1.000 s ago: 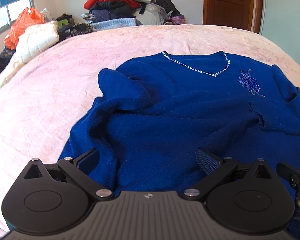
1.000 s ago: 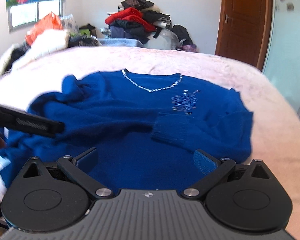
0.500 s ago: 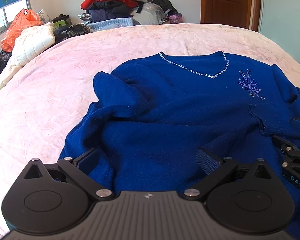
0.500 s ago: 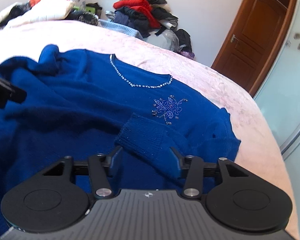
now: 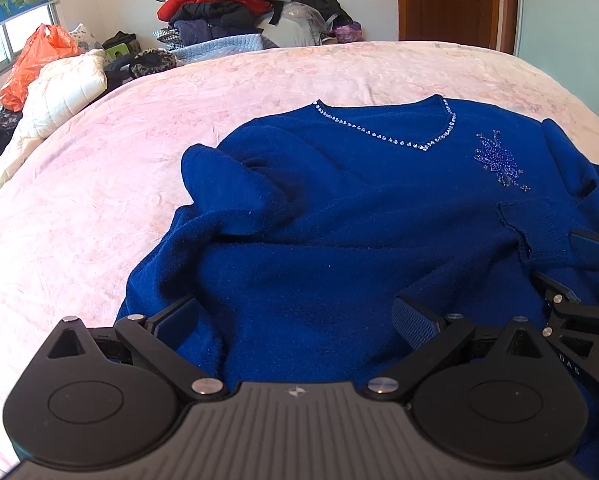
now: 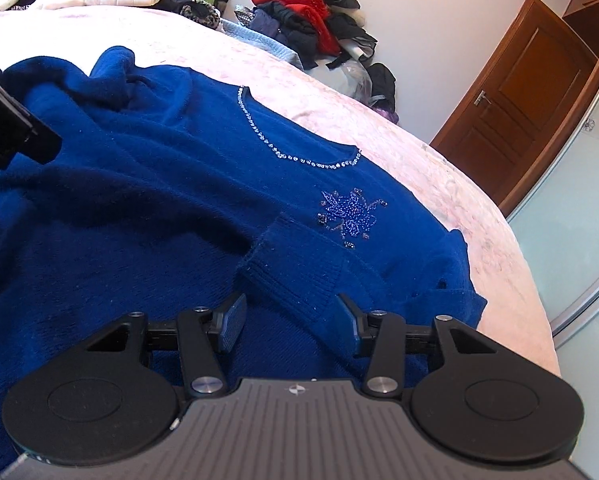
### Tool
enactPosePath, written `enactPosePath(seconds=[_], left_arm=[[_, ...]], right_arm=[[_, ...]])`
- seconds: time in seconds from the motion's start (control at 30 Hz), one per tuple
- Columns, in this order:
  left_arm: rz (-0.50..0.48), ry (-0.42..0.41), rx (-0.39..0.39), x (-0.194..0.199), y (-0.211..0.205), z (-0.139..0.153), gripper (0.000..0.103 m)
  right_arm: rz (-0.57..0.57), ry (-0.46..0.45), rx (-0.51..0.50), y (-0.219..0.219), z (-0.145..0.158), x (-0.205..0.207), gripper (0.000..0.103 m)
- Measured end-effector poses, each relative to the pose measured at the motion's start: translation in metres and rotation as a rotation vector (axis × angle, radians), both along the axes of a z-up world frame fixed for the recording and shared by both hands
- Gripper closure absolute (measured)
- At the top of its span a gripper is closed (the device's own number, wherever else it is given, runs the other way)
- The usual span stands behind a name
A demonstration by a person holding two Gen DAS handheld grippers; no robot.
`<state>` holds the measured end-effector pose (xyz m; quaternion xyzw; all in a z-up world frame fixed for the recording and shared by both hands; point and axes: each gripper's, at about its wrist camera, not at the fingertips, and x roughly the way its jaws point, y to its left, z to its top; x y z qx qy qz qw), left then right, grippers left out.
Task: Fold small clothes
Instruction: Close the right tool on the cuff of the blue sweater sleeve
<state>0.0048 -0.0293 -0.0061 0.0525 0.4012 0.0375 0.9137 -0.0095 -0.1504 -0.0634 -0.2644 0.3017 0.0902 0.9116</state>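
A royal-blue knit sweater lies face up on the pink bed, with a beaded neckline and a beaded flower. Its right sleeve is folded in across the chest, so the ribbed cuff rests just below the flower. My right gripper hovers low over that cuff, jaws half narrowed, the cuff between the pads without visible pressing. It shows at the right edge of the left wrist view. My left gripper stands wide open over the rumpled left side of the sweater, holding nothing.
The pink bedspread spreads left and beyond the sweater. A heap of clothes sits past the far edge, with a white quilted item and an orange bag at the left. A wooden door is at the right.
My right gripper narrowed its jaws from wide to about half, rolled, and sank closer to the folded sleeve cuff. The left gripper stayed where it was, still open.
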Motion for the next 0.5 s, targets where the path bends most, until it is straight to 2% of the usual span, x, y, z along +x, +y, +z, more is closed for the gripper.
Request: enactPosePath(seconds=[0.13,0.27,0.4,0.47,0.5], left_arm=[[-0.004,0.001,0.006,0.002,-0.001,0.0,0.0],[-0.004,0.003,0.005,0.005,-0.002,0.0,0.0],[-0.007,0.007,0.009,0.008,-0.004,-0.001,0.0],[-0.01,0.008,0.01,0.009,-0.005,-0.001,0.0],[-0.013,0.009,0.011,0.009,-0.005,-0.001,0.0]], right_arm=[[0.011,-0.009,-0.003,0.002,-0.003,0.005,0.054],[0.023,-0.007,0.01,0.003,-0.004,0.01,0.069],[0.032,-0.001,0.027,0.003,-0.005,0.012,0.078],[0.021,-0.009,0.037,0.002,-0.004,0.012,0.089],[0.011,-0.014,0.043,0.0,-0.003,0.012,0.091]])
